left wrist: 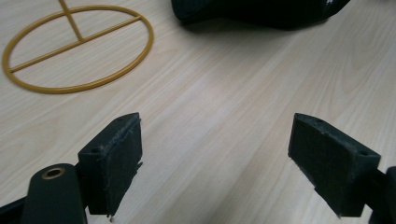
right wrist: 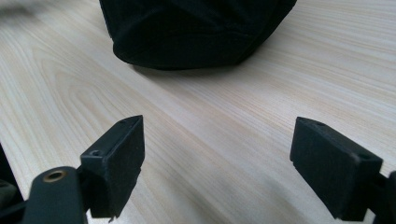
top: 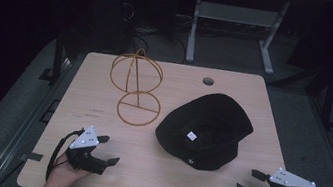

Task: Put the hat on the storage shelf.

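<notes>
Apparently nothing has begun: the black fabric cap lies at the pale wooden surface's centre, the gold wire hat stand at ten o'clock. Left gripper and right gripper wait spread, empty.

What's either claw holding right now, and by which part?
Nothing. The left claw and the right claw are both open over bare table, short of the black cap and the wire hat stand.
</notes>
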